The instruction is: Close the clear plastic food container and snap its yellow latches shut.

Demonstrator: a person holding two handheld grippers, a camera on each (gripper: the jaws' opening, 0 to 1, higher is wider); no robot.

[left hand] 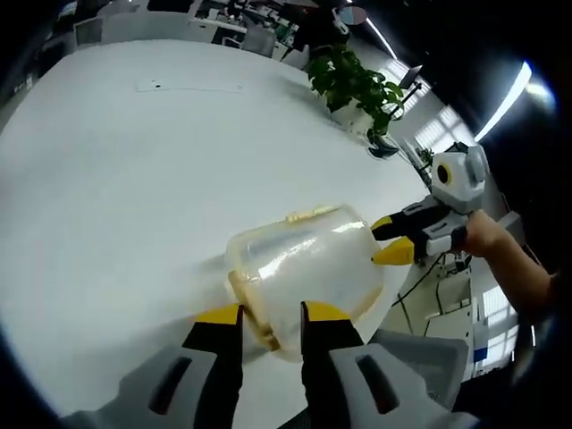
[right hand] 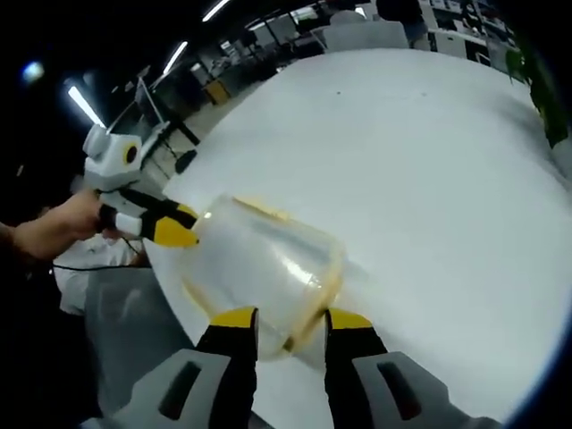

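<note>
Clear container (left hand: 308, 268) sits on the white bench (left hand: 116, 179) near its edge, nothing visible inside, yellow latches (left hand: 313, 213) along the rim. Left gripper (left hand: 271, 315) and right gripper (right hand: 290, 315) reach in from opposite ends, jaws part open astride the container's walls; grip cannot be told. Open bench beyond.

Left gripper (left hand: 271, 315) and right gripper (right hand: 290, 320) face each other – jaws parted; a hand (left hand: 483, 234) holds the right.

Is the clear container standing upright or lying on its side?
On its side: the container lies on the white table, its lidded end facing sideways.
</note>
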